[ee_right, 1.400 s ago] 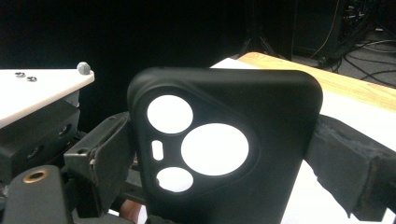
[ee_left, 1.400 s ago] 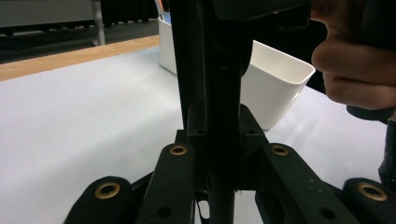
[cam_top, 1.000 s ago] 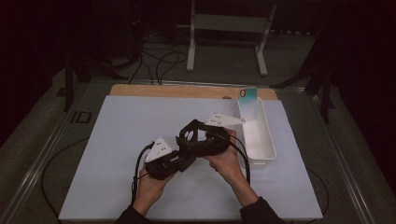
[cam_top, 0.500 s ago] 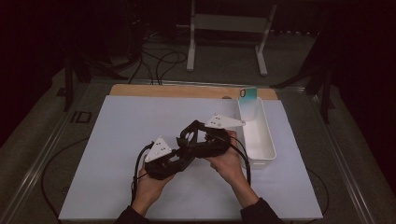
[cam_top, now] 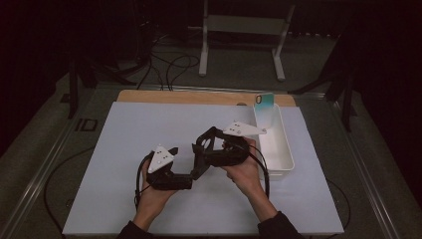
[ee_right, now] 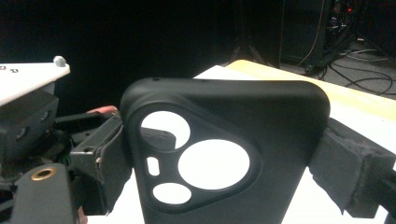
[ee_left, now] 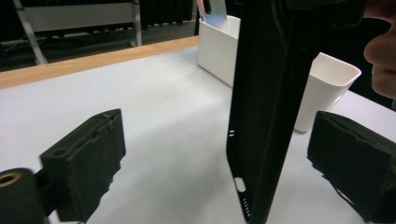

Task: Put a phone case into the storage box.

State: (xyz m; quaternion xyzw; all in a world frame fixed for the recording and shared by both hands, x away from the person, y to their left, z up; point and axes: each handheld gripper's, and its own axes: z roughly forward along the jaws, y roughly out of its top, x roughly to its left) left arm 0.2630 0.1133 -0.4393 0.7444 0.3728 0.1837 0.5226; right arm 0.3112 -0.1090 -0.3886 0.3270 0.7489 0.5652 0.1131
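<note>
Now left gripper (ee_left: 224,186) jaws just opened off black phone case (ee_right: 224,154); right gripper (ee_right: 224,158) clamps it

Your dark sleeves (cam_top: 278,226) end at bare wrists; each black claw (cam_top: 171,172) carries a grey three-cornered plate (cam_top: 160,158) and black cable (cam_top: 138,186).
</note>
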